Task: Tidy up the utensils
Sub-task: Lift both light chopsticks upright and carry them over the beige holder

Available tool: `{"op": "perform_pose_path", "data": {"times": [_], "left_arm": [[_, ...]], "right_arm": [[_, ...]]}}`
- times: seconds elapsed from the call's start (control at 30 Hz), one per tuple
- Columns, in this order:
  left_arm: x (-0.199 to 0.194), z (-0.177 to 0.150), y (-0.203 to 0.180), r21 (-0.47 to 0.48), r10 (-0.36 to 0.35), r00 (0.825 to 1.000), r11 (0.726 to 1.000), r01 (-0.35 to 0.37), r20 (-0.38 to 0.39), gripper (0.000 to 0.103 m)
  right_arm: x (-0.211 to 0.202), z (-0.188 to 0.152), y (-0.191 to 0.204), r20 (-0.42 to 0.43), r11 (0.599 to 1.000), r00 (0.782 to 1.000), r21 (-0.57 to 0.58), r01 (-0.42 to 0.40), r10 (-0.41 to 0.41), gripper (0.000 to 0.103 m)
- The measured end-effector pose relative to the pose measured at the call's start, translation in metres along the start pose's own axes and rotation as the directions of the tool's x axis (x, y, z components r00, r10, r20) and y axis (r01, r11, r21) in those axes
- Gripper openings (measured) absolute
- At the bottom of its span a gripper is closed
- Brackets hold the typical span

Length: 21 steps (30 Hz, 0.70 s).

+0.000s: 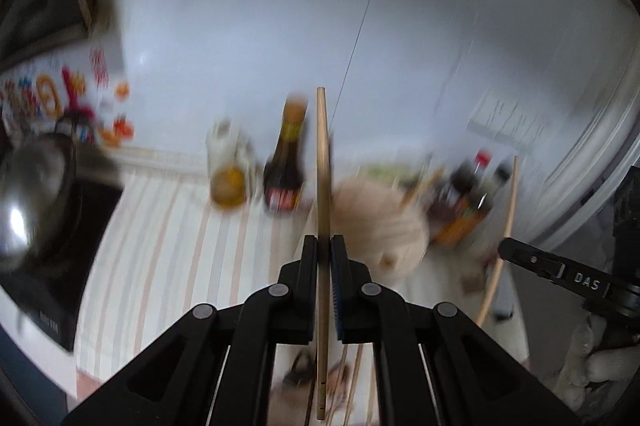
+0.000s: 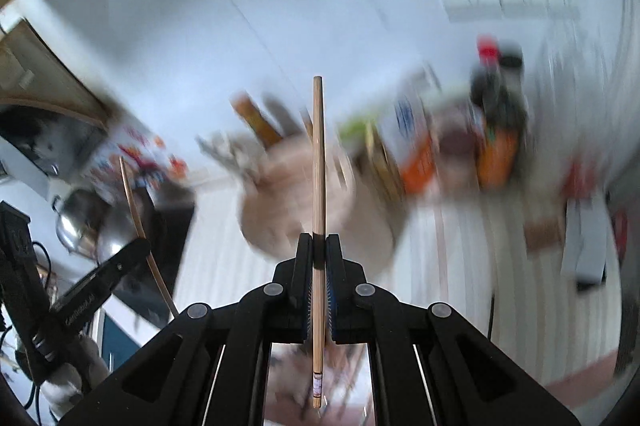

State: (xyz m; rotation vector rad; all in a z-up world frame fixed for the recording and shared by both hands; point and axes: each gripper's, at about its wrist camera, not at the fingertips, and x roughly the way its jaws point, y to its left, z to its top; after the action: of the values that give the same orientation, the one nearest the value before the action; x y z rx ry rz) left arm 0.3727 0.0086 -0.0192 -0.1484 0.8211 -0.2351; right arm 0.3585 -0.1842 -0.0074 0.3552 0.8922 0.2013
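Observation:
My left gripper [image 1: 324, 240] is shut on a wooden chopstick [image 1: 322, 162] that stands upright between its pads, above the striped cloth. My right gripper [image 2: 319, 238] is shut on a second wooden chopstick [image 2: 318, 154], also upright. Each gripper shows in the other's view: the right one [image 1: 505, 245] with its chopstick [image 1: 505, 226] at the right edge, the left one [image 2: 142, 244] with its chopstick [image 2: 138, 210] at the left. A pale wooden utensil holder [image 1: 380, 222] stands just behind both, blurred; it also shows in the right wrist view [image 2: 288, 194]. More chopsticks [image 1: 352, 382] lie below the left gripper.
A striped cloth [image 1: 168, 246] covers the counter. Behind stand a dark sauce bottle [image 1: 286, 162], a jar of yellow liquid [image 1: 228, 170] and a cluster of bottles and boxes [image 2: 496, 130]. A steel kettle [image 1: 32, 194] sits on a black cooktop [image 1: 64, 286] at left. White wall behind.

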Motion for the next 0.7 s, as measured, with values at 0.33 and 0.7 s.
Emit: {"op": "perform_pose_path", "data": {"times": [0.33, 0.7], "left_arm": [[0.025, 0.109, -0.026, 0.020, 0.001, 0.983, 1.000, -0.005, 0.182, 0.004], [0.106, 0.138, -0.025, -0.001, -0.030, 0.980, 1.000, 0.030, 0.196, 0.004]], "right_arm": [[0.015, 0.113, 0.032, 0.250, 0.999, 0.967, 0.018, 0.042, -0.045, 0.006], [0.079, 0.143, 0.026, 0.285, 0.997, 0.956, 0.029, 0.071, -0.076, 0.006]]}}
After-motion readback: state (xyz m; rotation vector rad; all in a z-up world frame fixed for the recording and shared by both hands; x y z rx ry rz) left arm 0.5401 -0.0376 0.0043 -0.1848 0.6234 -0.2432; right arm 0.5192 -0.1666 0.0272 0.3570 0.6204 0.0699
